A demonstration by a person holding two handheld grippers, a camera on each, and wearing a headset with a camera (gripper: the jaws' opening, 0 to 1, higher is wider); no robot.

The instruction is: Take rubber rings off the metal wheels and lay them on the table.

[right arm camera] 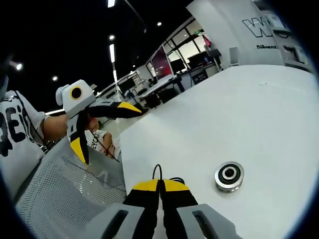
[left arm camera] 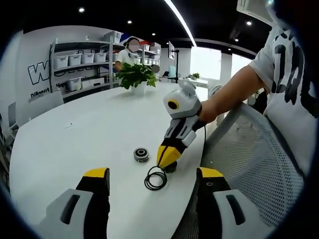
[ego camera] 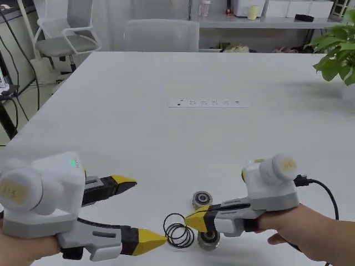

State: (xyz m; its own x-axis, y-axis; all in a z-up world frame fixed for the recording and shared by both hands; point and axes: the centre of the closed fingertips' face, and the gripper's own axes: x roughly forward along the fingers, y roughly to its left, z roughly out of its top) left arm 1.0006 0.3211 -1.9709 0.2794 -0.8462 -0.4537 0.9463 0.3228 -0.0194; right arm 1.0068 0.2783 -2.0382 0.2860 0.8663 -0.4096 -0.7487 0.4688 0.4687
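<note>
Left gripper [ego camera: 148, 210] jaws stand apart, empty. Right gripper [ego camera: 189, 220] pinches a thin black rubber ring [right arm camera: 156, 172] beside a round metal wheel [ego camera: 202, 199].

Bare table [ego camera: 183, 138] lies open ahead of my tongs, clear across to the plant [ego camera: 336, 51] at the far right. Near the front edge, two wheels [ego camera: 202, 199] and loose rings [ego camera: 178, 230] crowd the narrow gap between my left gripper [ego camera: 141, 210] and right gripper [ego camera: 194, 220].

Open-plan office, large white table [ego camera: 222, 77] with inset socket strip [ego camera: 208, 103], swivel chair [ego camera: 61, 33] and mesh-backed chair [left arm camera: 249, 154], wall shelving [left arm camera: 75, 69] stacked with white storage bins [left arm camera: 61, 61], potted plant [left arm camera: 135, 77], recessed ceiling spotlights [left arm camera: 81, 9].
</note>
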